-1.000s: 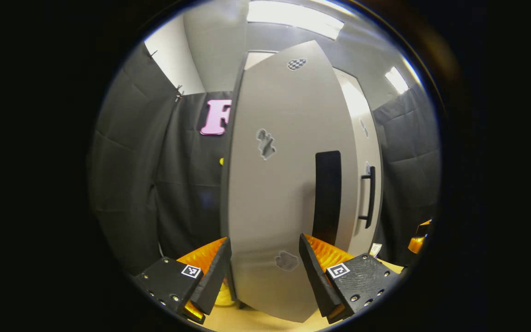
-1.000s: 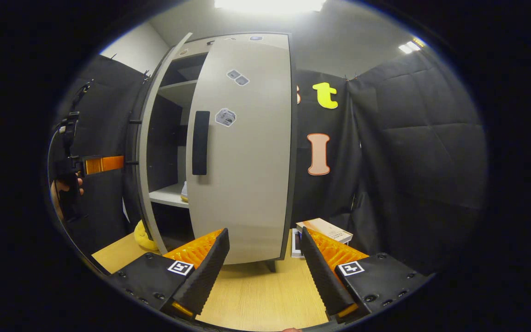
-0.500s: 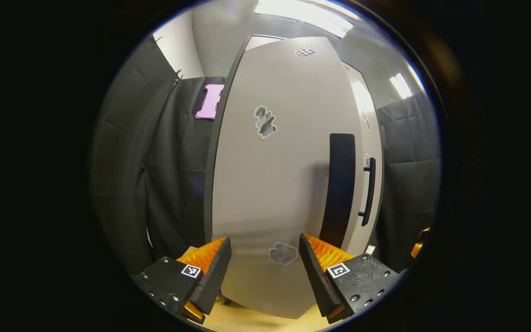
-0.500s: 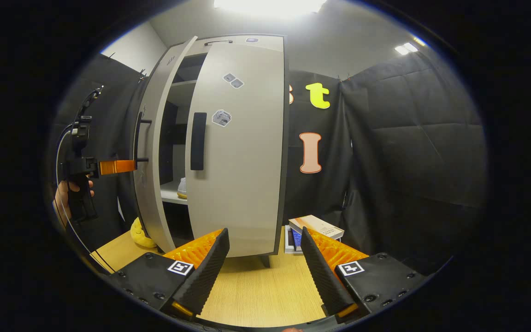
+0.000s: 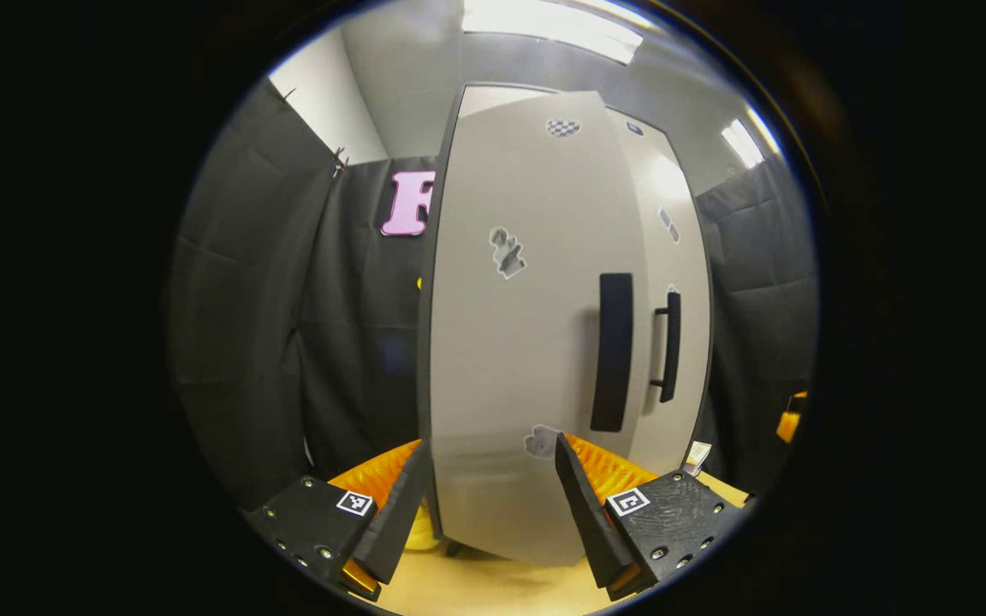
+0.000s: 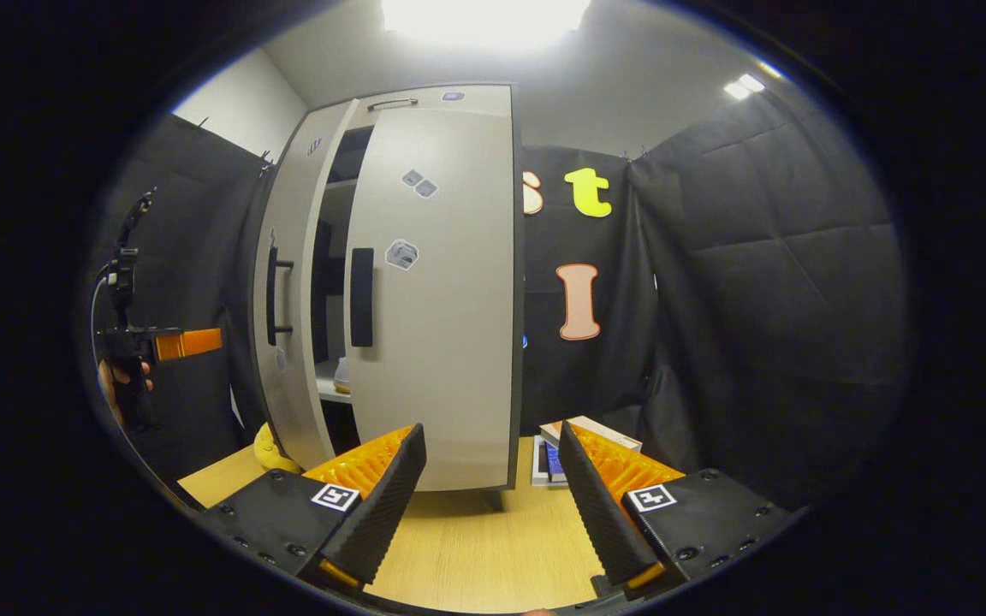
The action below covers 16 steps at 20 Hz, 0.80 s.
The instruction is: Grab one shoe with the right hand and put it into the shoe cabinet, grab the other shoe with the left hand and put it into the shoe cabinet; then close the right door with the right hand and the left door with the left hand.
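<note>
Shoe cabinet is standing on the wooden table, two doors, both nearly shut. In the right gripper view a narrow dark gap is showing between the left door and the right door; neither door is sitting flush yet. One white shoe is peeking through that gap on a shelf; I cannot tell where the second shoe is.

Two black handles, one per door: the bar handle on the left door, the flat handle on the right door. In the left gripper view both are sitting side by side near the meeting edges.

Left gripper is hovering just in front of the left door's lower face, fingers spread, pinching nothing. It is also showing far left in the right gripper view, apart from the door, a hand wrapping its grip.

Right gripper is hanging over the table in front of the right door, fingers spread, holding nothing, not touching the door.

Stickers counted: three on the left door, three on the right door.

One yellow soft object is lying on the table beside the cabinet's left foot. A small stack of boxes is sitting to the cabinet's right.
</note>
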Tool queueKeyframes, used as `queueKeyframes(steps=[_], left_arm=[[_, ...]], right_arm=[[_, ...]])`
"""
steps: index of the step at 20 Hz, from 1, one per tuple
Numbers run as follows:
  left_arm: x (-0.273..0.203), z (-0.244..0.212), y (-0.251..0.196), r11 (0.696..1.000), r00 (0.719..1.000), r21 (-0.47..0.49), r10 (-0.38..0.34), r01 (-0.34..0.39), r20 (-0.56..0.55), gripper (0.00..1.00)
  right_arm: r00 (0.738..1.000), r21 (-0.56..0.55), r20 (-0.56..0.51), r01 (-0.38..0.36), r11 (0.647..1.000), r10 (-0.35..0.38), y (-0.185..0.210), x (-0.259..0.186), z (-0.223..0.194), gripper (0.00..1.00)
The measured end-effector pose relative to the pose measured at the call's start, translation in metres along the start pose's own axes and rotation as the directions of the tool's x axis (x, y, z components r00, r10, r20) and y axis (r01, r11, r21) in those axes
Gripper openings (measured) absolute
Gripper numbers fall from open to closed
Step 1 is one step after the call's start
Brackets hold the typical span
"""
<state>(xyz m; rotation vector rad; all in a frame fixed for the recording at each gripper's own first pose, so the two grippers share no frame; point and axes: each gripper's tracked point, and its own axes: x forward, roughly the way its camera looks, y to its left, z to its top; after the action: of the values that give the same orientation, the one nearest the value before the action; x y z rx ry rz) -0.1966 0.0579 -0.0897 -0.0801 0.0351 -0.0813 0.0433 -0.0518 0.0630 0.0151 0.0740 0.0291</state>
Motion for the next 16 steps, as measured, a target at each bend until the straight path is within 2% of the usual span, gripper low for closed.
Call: queueKeyframes(steps=[2,8,16], left_arm=[[-0.030,0.005,0.005,0.999,1.000,0.026,0.029,-0.030,0.008,0.80],[-0.096,0.020,0.001,0.995,0.997,0.063,0.078,-0.079,0.026,0.80],[-0.164,-0.006,0.007,0.990,0.993,0.078,0.114,-0.114,0.000,0.80]], right_arm=[[0.999,-0.001,0.010,-0.033,0.999,0.033,-0.001,-0.005,0.004,0.98],[0.997,0.012,0.039,-0.065,0.998,0.064,-0.012,-0.027,0.009,0.98],[0.995,0.012,0.063,-0.078,0.997,0.077,-0.009,-0.058,0.008,0.97]])
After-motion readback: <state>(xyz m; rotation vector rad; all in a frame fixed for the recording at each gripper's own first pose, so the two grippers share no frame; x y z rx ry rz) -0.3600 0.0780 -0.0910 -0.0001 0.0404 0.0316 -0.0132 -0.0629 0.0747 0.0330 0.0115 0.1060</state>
